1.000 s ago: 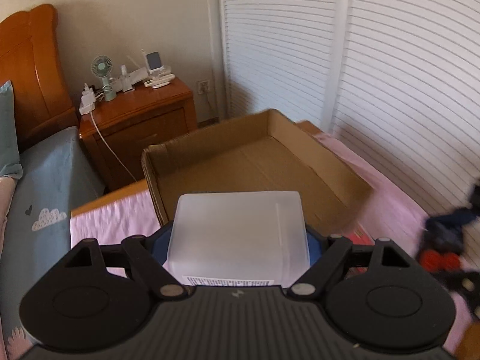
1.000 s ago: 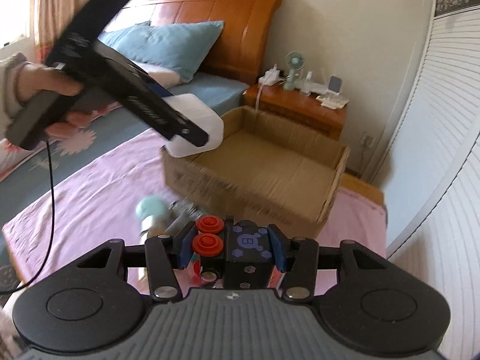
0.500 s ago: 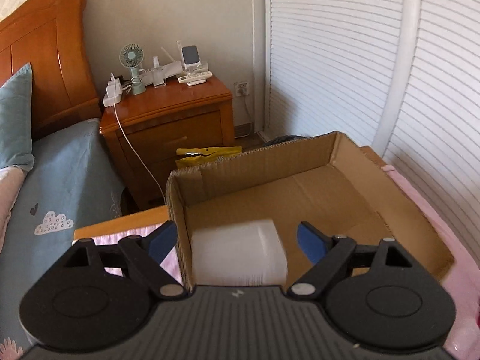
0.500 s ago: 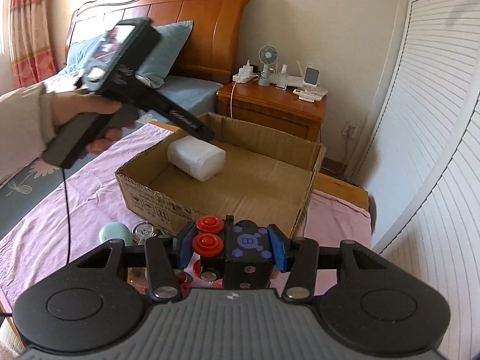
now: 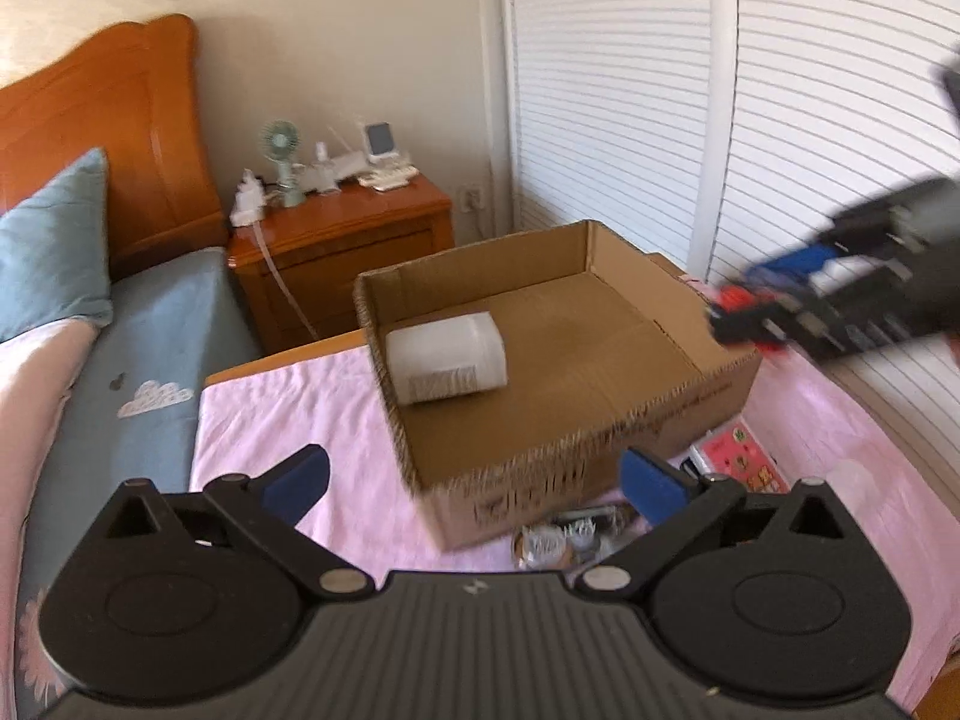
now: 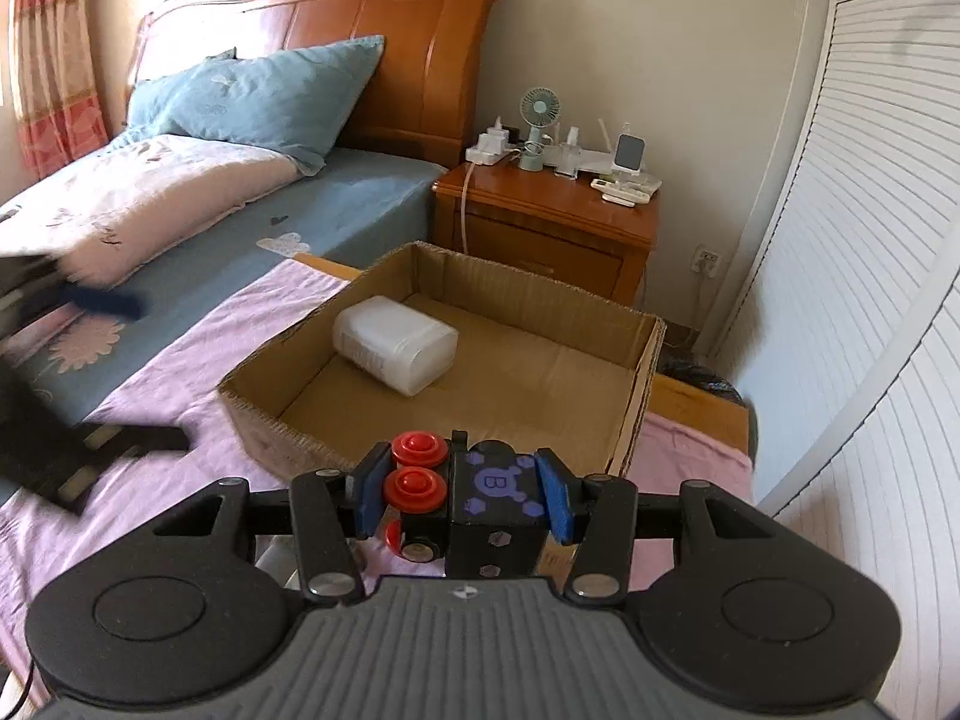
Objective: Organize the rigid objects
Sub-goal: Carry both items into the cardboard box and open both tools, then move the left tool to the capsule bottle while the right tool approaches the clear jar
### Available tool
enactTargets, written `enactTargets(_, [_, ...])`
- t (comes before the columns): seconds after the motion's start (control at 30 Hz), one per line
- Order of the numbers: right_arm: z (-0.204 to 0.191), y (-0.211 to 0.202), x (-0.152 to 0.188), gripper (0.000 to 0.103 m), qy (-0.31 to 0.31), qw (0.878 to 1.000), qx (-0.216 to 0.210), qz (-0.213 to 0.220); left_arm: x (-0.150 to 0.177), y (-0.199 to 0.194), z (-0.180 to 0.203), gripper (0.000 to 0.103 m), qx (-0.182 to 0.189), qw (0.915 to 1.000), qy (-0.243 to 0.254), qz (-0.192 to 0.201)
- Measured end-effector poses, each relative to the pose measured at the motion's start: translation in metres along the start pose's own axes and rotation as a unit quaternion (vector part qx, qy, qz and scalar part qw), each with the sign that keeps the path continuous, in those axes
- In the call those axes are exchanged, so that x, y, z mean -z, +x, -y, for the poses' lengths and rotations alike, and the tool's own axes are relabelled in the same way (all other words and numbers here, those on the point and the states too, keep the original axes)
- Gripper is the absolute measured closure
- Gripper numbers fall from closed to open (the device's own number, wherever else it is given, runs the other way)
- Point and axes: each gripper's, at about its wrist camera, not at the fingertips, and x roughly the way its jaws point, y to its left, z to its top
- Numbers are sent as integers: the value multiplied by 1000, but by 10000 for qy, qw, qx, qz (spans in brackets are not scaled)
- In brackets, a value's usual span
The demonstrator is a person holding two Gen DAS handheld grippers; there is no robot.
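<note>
An open cardboard box (image 5: 606, 450) (image 6: 264, 414) sits on a pink cloth. A white plastic container (image 5: 447, 355) (image 6: 396, 351) lies inside it at the left, near the far corner. My left gripper (image 5: 474, 483) is open and empty, held back from the box's near wall. My right gripper (image 6: 462, 495) is shut on a black toy block with red knobs (image 6: 474, 492) just in front of the box's near wall. It also shows blurred at the right of the left wrist view (image 5: 840, 306).
A wooden nightstand (image 6: 546, 228) with a fan and small items stands behind the box. A bed with a blue pillow (image 6: 252, 96) lies left. Slatted white doors (image 5: 660, 120) stand right. Small items (image 5: 564, 534) and a pink card (image 5: 741, 459) lie in front of the box.
My left gripper let go of the white container inside the box, opened and pulled back. My right gripper moved toward the box with the toy block.
</note>
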Motion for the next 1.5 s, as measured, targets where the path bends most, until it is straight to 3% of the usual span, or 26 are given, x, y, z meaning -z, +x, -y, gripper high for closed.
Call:
enactTargets(0.1, [7, 19, -14, 48, 57, 9999, 6, -121, 13, -14, 3, 1, -166, 9998, -107, 95])
enactTargets(0.4, [29, 92, -61, 48, 243, 9985, 259, -416, 35, -35, -8, 1, -192, 9976, -632, 197])
enactTargets(0.47, [32, 103, -68, 37, 272, 9982, 323, -430, 37, -33, -12, 1, -257, 9973, -678, 148])
enactTargets(0.5, [33, 106, -70, 22, 331, 9978, 368, -436, 39, -32, -14, 1, -296, 9970, -698, 119])
enactTargets(0.57, [34, 104, -71, 9, 408, 9977, 419, -351, 42, -32, -17, 1, -361, 9967, -719, 82])
enactTargets(0.63, [33, 97, -68, 4, 469, 9977, 395, -280, 43, -33, -19, 1, -391, 9964, -751, 69])
enactTargets(0.7, [32, 85, -62, 0, 572, 9974, 362, -254, 44, -34, -20, 1, -347, 9963, -785, 63])
enactTargets(0.97, [18, 40, -30, 0, 676, 9966, 356, -312, 51, -45, -9, 1, -387, 9969, -678, 21])
enactTargets(1.2, [3, 12, 23, 0, 795, 9948, 392, -494, 61, -55, 0, 1, -366, 9973, -634, -3])
enactTargets(1.5, [-32, -11, 98, 0, 808, 9916, 862, -527, 75, -57, 11, 1, -174, 9985, -513, -42])
